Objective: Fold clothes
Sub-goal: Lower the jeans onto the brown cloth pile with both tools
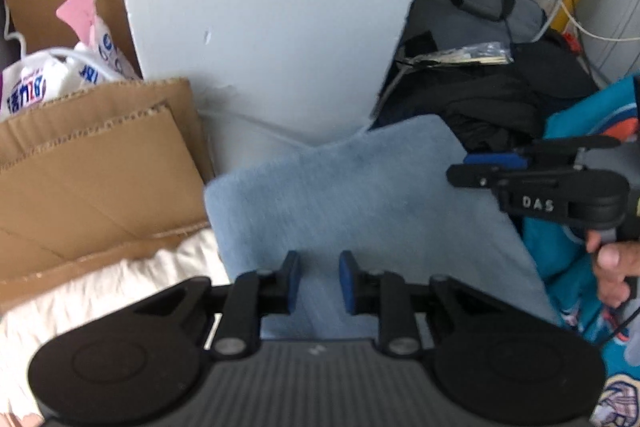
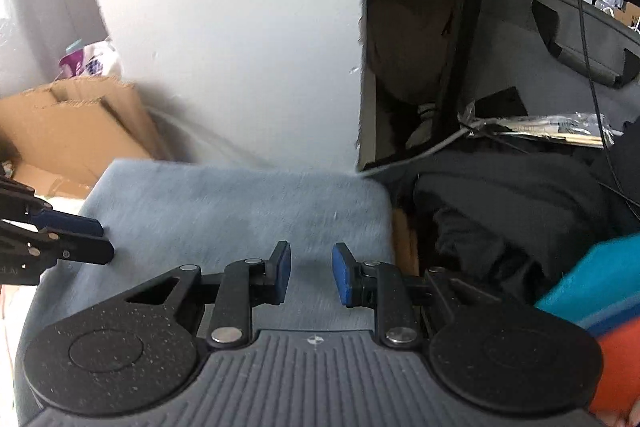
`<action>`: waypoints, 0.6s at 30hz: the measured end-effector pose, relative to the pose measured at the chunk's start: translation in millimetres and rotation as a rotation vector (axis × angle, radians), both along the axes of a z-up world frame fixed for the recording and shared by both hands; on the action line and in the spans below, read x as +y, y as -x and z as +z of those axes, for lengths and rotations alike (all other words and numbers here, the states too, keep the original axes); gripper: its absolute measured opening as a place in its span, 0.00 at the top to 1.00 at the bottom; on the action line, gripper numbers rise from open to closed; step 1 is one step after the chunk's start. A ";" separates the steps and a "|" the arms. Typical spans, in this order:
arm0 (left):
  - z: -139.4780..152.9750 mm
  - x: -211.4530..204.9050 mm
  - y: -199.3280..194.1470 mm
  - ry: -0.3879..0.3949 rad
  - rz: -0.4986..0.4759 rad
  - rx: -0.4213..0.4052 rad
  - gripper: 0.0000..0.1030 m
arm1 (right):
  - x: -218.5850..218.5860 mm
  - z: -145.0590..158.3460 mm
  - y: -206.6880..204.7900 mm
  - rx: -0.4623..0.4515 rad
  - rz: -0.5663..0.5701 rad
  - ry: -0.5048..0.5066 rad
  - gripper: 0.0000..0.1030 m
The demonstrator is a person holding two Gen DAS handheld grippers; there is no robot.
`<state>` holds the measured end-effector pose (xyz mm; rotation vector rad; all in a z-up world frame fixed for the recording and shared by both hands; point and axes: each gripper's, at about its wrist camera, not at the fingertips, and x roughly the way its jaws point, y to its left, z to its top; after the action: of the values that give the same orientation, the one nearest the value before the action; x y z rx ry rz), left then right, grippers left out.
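At the left lie a cardboard box (image 1: 92, 167) and a white sheet (image 1: 120, 279), then the left gripper (image 1: 319, 281), its fingers spread a little with nothing pinched, over the near part of a folded blue cloth (image 1: 360, 195) whose far edge reaches a white wall (image 1: 280, 7). Right of it the right gripper (image 2: 311, 274), fingers likewise parted and empty, hangs over the same cloth, with dark clothes (image 2: 500, 211) and a teal garment (image 1: 560, 251) further right

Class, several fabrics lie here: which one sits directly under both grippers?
The folded light blue cloth. The black clothing and the teal garment lie off to its right, and the white fabric to its left.
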<state>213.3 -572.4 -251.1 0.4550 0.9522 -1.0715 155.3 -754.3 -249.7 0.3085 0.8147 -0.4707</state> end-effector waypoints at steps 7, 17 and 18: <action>-8.3 -11.9 -15.8 -0.026 0.041 -0.008 0.73 | -24.5 -13.9 -12.9 0.050 -0.052 -0.014 0.72; -9.5 -5.0 -19.7 -0.023 0.096 -0.001 0.72 | -48.6 -21.3 -28.3 0.012 -0.101 -0.043 0.70; -7.0 -3.1 -19.4 -0.019 0.099 0.007 0.73 | -50.1 -19.1 -27.4 0.004 -0.112 -0.050 0.70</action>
<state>232.7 -575.5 -258.1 0.4161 0.9823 -0.9758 182.7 -804.4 -268.8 0.4012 0.8167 -0.5567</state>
